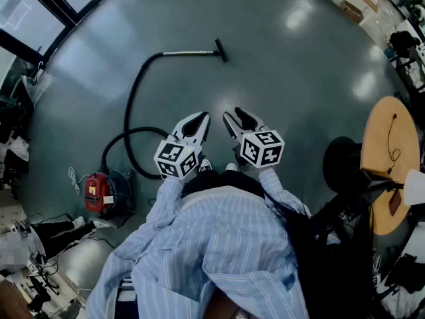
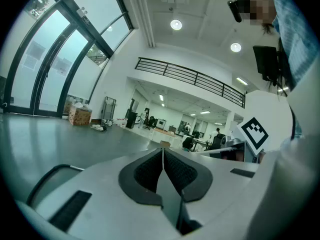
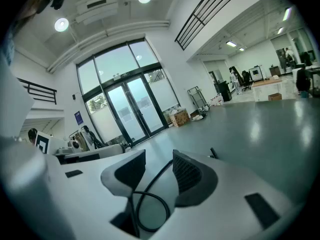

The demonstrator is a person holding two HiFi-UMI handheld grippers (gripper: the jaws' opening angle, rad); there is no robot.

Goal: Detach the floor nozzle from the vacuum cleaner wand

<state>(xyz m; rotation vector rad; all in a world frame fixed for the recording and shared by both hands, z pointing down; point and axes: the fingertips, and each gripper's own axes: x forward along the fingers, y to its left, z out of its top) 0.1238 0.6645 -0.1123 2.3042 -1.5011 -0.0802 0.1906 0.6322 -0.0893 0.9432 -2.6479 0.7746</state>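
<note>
In the head view the red vacuum canister [image 1: 99, 191] sits on the grey floor at the left. Its black hose [image 1: 133, 95] loops up to the metal wand [image 1: 189, 53], which ends in the black floor nozzle [image 1: 221, 50] far ahead. Both grippers hang in the air near the person's feet, well short of the wand. My left gripper [image 1: 201, 118] [image 2: 162, 153] is shut with nothing between its pads. My right gripper [image 1: 232, 117] [image 3: 159, 160] stands open and empty. Through its gap I see the hose [image 3: 150, 196] on the floor, with the nozzle [image 3: 213, 153] beyond its right jaw.
A round wooden table [image 1: 392, 138] and a black chair [image 1: 342, 161] stand at the right. Bags, cables and equipment [image 1: 40, 238] crowd the left edge. A white cord [image 1: 73, 178] lies by the canister. Boxes [image 3: 180, 118] sit near the glass doors [image 3: 130, 109].
</note>
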